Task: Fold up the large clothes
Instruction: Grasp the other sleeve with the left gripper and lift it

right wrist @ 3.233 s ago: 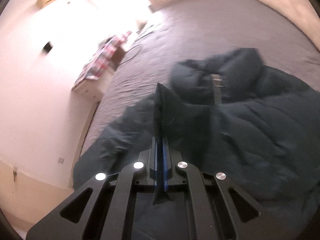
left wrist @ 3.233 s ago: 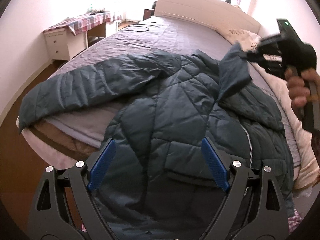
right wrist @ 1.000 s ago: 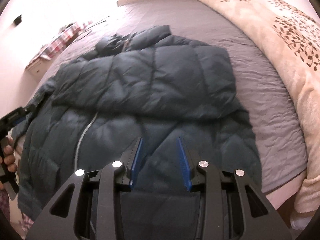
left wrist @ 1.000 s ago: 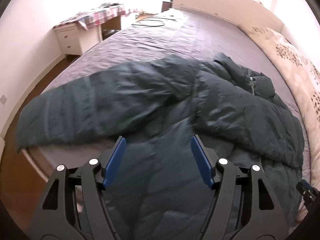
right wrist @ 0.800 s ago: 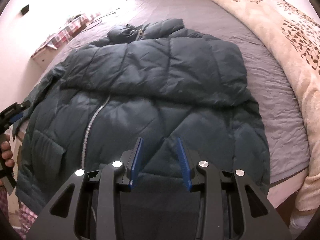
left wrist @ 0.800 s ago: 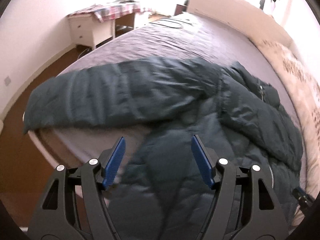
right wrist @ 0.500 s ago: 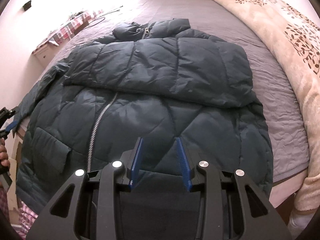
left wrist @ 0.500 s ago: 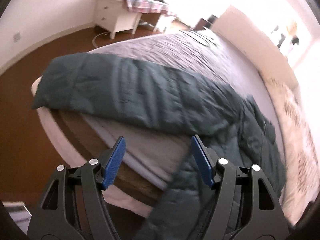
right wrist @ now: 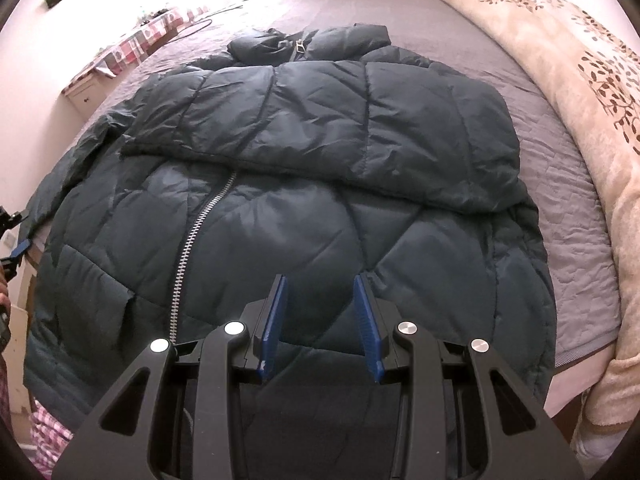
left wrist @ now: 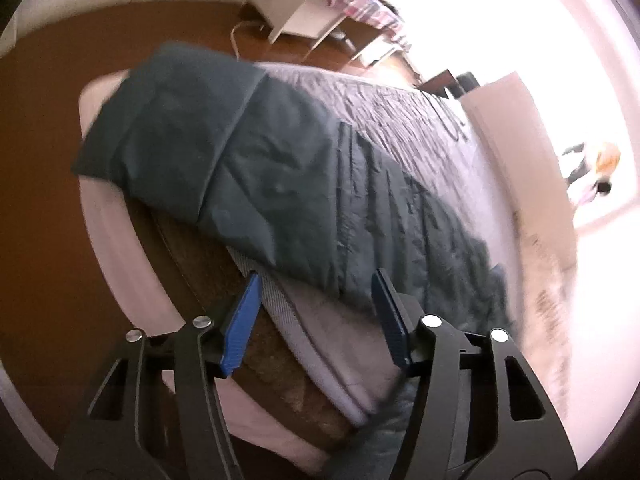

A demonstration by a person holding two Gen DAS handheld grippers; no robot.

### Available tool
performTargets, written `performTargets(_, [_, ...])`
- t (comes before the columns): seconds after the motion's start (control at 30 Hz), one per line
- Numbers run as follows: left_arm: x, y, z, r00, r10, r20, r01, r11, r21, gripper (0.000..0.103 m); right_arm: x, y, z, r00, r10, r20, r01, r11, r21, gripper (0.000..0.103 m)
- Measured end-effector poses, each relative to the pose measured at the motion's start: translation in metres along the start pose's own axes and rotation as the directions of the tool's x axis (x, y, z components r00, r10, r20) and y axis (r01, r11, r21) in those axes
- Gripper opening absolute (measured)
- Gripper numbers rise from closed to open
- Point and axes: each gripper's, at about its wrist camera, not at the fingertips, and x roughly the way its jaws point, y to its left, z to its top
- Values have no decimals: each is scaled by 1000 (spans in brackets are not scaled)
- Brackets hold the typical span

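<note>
Since a second ago the left gripper [left wrist: 316,316] swung from the dark teal quilted puffer jacket's [right wrist: 304,184] body toward its outstretched sleeve [left wrist: 224,160] at the grey bed's [left wrist: 400,120] edge, jaws closing on nothing. The right gripper [right wrist: 320,312] hovers part-open and empty over the hem.

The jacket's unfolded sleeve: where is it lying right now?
In the left wrist view the sleeve stretches across the bed's near corner, its cuff overhanging the edge above the brown floor, just ahead of the left gripper.

Brown floor [left wrist: 36,128], white drawer unit [left wrist: 288,4], grey-covered bed [right wrist: 560,184], glaring window light
</note>
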Motion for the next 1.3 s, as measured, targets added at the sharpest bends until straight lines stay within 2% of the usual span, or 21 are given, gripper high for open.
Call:
performTargets(0.1, [7, 4, 1, 998, -62, -20, 61, 996, -67, 55, 3, 0, 1, 1000, -1, -5, 1, 1000, 3, 37])
performTargets(0.2, [14, -2, -1, 996, -89, -33, 86, 994, -72, 55, 6, 2, 1, 1000, 0, -9, 0, 1000, -1, 37])
performTargets(0.37, [32, -3, 3, 996, -71, -47, 66, 994, -86, 55, 7, 4, 1, 1000, -4, -11, 4, 1000, -15, 37])
performTargets(0.63, [30, 0, 25, 998, -37, 48, 42, 994, -101, 55, 8, 9, 2, 1000, -23, -3, 23, 999, -45, 37])
performTargets(0.73, [34, 3, 33, 998, -16, 66, 22, 996, -88, 46, 8, 11, 2, 999, -34, 4, 34, 997, -62, 37])
performTargets(0.87, [40, 5, 38, 996, 49, 78, -45, 998, -46, 19, 9, 10, 3, 1000, -31, 1, 31, 998, -51, 37])
performTargets(0.9, [38, 4, 39, 995, 57, 88, -54, 998, -32, 16, 10, 9, 3, 1000, -30, -2, 30, 999, -46, 37])
performTargets(0.93, [34, 2, 41, 993, 63, 99, -62, 998, -12, 10, 10, 8, 4, 1000, -29, -3, 29, 999, -42, 37])
performTargets(1.0, [23, -13, 43, 986, 84, 147, -95, 993, 68, 6, 9, 6, 5, 1000, -29, -5, 29, 999, -30, 37])
performTargets(1.07, [9, -39, 45, 972, 96, 214, -136, 974, 184, 4, 7, 2, 6, 999, -38, -1, 38, 999, -20, 37])
performTargets(1.13, [-13, -77, 42, 951, 76, 298, -176, 930, 324, 3, 3, -5, 7, 999, -44, 12, 44, 999, -3, 37])
performTargets(1.17, [-20, -90, 43, 945, 58, 321, -180, 914, 365, 3, 2, -7, 7, 999, -44, 16, 44, 999, 2, 37])
performTargets(1.23, [-42, -125, 41, 935, -16, 354, -160, 872, 463, 3, -1, -15, 6, 998, -47, 28, 47, 999, 22, 37])
performTargets(1.3, [-61, -164, 34, 931, -109, 350, -109, 829, 549, 3, -6, -24, 6, 998, -48, 43, 46, 998, 46, 37])
